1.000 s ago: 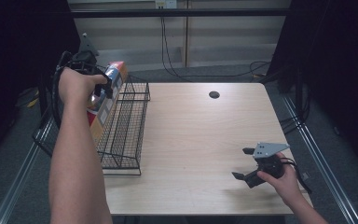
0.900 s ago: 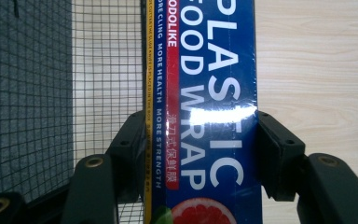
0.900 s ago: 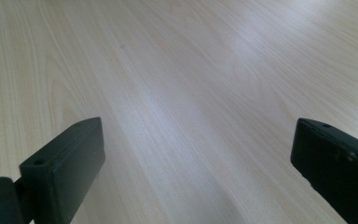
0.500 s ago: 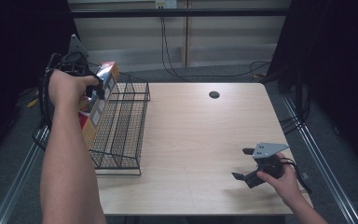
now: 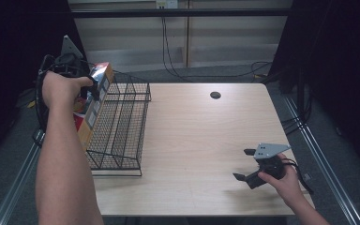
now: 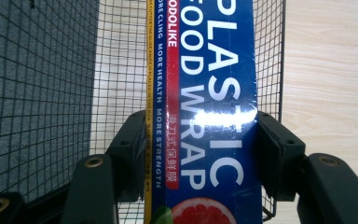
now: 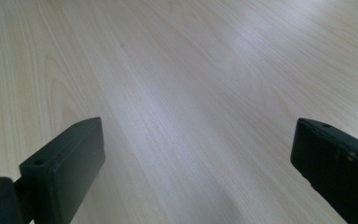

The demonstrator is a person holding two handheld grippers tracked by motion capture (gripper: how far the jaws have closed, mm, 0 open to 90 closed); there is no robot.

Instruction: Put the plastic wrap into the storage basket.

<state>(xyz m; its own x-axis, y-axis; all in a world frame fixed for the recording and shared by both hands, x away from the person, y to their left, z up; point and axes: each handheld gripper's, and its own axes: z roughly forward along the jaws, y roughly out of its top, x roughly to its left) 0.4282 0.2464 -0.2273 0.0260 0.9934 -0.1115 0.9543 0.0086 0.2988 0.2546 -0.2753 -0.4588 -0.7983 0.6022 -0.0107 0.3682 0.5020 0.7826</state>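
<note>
Lifting the plastic wrap box (image 5: 93, 105) leftward off its earlier spot, our left gripper (image 6: 200, 154) stays clenched on it above the wire basket (image 5: 122, 126)'s left edge. We judge placement comes next; our right gripper (image 5: 251, 164) rests released on the table (image 5: 201, 136).

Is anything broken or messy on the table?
Nothing looks broken or spilled. The plastic wrap box is clamped in the left gripper above the wire rack, tilted because it is mid-carry. The right gripper rests open on the table.
</note>
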